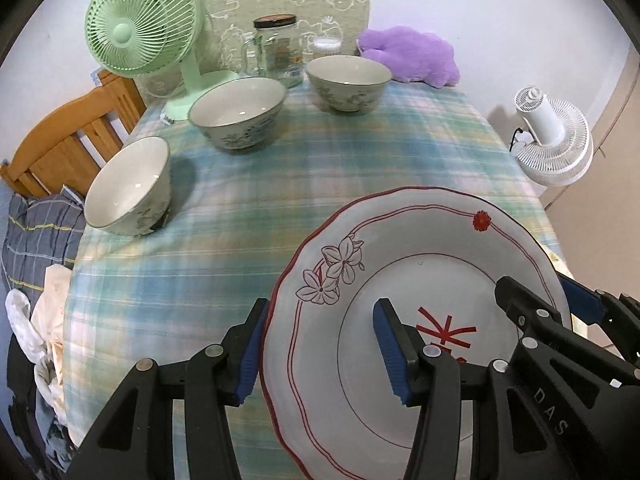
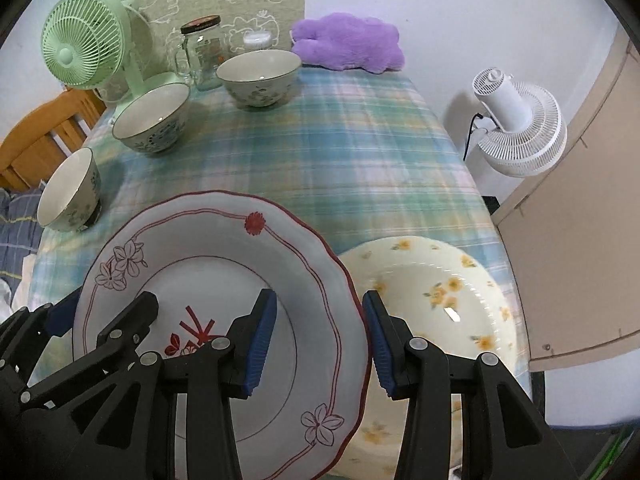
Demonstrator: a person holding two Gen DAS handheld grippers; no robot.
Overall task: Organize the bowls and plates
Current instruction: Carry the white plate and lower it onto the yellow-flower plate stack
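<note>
Presently, item one: the red-rimmed plate [image 1: 420, 320], one of its kind, held between both my grippers. My left gripper [image 1: 320, 344] has its jaws closed across the plate's left rim, one blue pad outside the edge and one on the plate's face. My right gripper [image 2: 320, 340] grips the opposite rim the same way.

Item two: a yellow-flowered plate [image 2: 440, 300], also single, lying just right of my right jaws, its left part hidden under the red-rimmed plate's edge (whether the two touch I cannot tell).

Item three: bowls, three. The nearest bowl [image 1: 128, 188] sits well ahead-left of my left jaws, close to the table's left edge; the middle bowl [image 1: 240, 114] stands farther ahead; the far bowl [image 1: 348, 82] beyond it.

Item four: the checked tablecloth [image 1: 320, 168], bare and open ahead of both jaws as far as the bowls. Its right edge runs close beside my right jaws.
</note>
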